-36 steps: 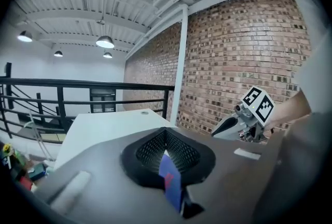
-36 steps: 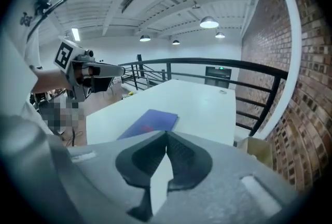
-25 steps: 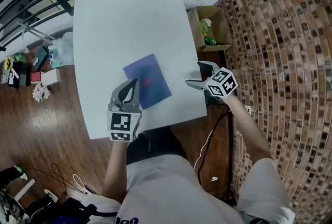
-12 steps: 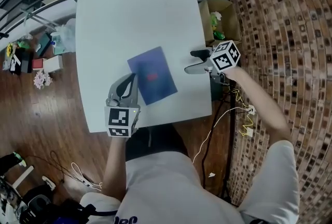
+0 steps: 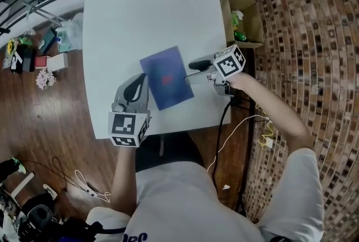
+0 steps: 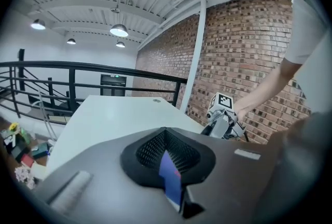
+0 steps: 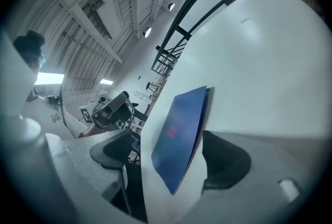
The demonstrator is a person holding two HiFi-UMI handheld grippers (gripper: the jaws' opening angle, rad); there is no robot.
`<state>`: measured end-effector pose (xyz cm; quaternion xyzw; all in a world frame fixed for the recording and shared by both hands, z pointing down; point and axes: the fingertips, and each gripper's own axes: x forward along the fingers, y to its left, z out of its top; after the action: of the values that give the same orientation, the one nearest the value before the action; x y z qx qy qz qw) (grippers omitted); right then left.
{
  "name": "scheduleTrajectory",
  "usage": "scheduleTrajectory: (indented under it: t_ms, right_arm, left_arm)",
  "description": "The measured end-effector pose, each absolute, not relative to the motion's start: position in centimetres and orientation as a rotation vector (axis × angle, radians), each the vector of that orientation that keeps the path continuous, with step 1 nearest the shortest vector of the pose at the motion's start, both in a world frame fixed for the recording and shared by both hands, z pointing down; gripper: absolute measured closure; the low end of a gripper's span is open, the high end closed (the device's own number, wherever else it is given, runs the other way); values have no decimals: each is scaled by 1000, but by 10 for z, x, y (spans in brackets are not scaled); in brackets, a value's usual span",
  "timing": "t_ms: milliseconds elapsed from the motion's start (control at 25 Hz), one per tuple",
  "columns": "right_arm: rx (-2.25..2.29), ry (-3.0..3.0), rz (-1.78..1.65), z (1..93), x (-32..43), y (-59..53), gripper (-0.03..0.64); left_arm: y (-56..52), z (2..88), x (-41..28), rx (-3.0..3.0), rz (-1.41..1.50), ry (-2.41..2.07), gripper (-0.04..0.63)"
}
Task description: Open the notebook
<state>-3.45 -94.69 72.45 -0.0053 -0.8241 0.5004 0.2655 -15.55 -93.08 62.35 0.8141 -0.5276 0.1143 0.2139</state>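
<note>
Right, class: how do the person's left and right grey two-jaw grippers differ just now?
The left grey gripper has its jaws together, with a sliver of the flat blue notebook showing between them. The right grey gripper has its jaws apart. The left one is at the notebook's left edge, the right one at its right edge. Both are held over the white table.

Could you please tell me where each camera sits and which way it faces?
Head view: on the person's head, steeply down at table, notebook and both arms.
Left gripper view: on the left gripper, looking over its shut jaws toward the brick wall.
Right gripper view: on the right gripper, facing the notebook past its open jaws.
Shared: all show the notebook.
</note>
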Motion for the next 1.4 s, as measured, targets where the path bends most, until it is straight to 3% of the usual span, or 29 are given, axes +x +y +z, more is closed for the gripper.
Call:
scheduleTrajectory:
  t_ms: [480, 840, 1400]
  right_arm:
    - [-50, -2180, 1507, 731, -54, -936, 226]
    - [-51, -2206, 1616, 711, -55, -938, 468]
    - [-286, -2321, 1431, 630, -131, -901, 604]
  left_arm:
    - [-930, 623, -169, 2229, 290, -1491, 580]
    - [-927, 619, -179, 2218, 281, -1518, 580]
    - [-898, 591, -219, 2171, 199, -1646, 580]
